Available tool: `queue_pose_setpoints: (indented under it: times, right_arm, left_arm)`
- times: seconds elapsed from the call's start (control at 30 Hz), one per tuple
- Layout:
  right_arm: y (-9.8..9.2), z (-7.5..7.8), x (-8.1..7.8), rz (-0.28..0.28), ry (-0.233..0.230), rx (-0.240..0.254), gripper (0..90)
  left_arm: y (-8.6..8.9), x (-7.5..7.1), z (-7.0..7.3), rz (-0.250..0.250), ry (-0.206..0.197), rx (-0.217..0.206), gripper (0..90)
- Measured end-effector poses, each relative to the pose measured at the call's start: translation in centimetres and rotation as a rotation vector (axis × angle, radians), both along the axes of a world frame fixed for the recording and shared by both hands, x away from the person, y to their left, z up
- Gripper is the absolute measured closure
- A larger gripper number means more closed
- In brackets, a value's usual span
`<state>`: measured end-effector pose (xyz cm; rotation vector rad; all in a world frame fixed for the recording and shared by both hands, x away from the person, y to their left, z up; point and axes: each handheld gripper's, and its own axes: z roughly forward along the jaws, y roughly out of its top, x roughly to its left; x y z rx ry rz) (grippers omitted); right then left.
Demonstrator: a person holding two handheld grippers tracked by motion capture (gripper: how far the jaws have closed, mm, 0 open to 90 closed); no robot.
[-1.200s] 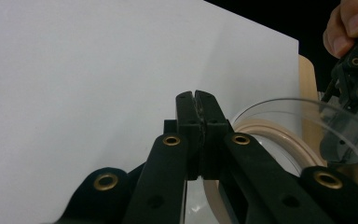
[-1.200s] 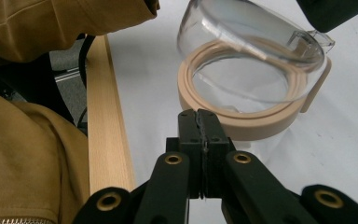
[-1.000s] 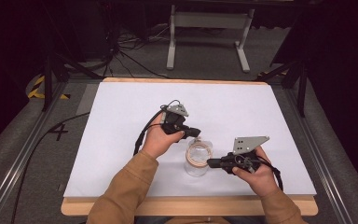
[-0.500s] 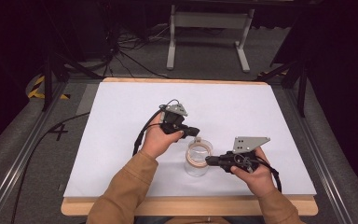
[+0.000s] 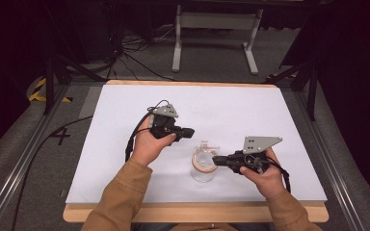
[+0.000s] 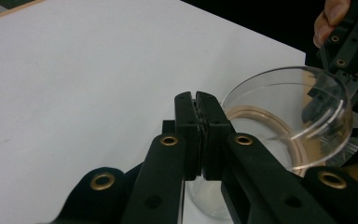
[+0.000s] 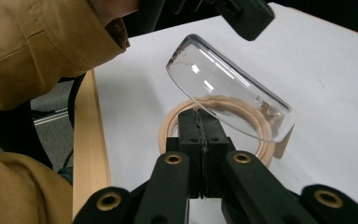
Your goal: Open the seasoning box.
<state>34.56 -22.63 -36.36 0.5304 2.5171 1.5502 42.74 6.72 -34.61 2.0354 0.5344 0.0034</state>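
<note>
A small clear glass jar [image 5: 202,171] stands on the white table sheet [image 5: 250,115] near the front. Its rim carries a tan seal ring [image 7: 168,131]. The clear hinged lid [image 7: 228,93] is tilted up and open over it. My right gripper [image 5: 215,160] is shut, and its tips [image 7: 198,114] lie against the near side of the ring; I cannot tell if they pinch it. Up and left of the jar, my left gripper [image 5: 191,132] hovers shut and holds nothing. From the left gripper view, its jaws [image 6: 196,95] point past the lid [image 6: 289,116].
The wooden table edge [image 5: 197,211] runs along the front, close behind the jar. Both forearms in tan sleeves [image 5: 120,192] come in from the bottom. Cables trail from each gripper. A metal stand [image 5: 212,29] is on the floor beyond the table.
My left gripper has drawn back a little, up and to the left, away from the jar's lid. The right gripper and the jar have stayed put.
</note>
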Motion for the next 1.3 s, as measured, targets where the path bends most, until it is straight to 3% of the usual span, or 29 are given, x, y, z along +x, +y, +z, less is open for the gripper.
queue_pose_setpoints:
  times: [0.33,0.57,0.87,1.1,1.3]
  right_arm:
    - [0.3,0.7,0.7,0.002,-0.015,0.018,90.0]
    - [0.5,1.1,1.5,0.000,-0.035,0.037,90.0]
    - [0.7,1.0,2.5,-0.058,-0.057,0.079,90.0]
    - [0.1,0.9,2.8,-0.127,-0.081,0.101,90.0]
    - [-0.4,1.3,2.5,-0.136,-0.097,0.117,90.0]
  left_arm:
    - [2.0,-1.1,0.2,0.041,-0.009,0.011,85.4]
    - [3.8,-1.8,0.0,0.082,0.008,0.014,84.9]
    - [5.4,-2.4,0.0,0.113,0.018,0.012,84.7]
    - [5.6,-2.4,-0.2,0.116,0.023,0.006,84.6]
    - [5.4,-2.3,-0.2,0.111,0.028,0.002,84.4]
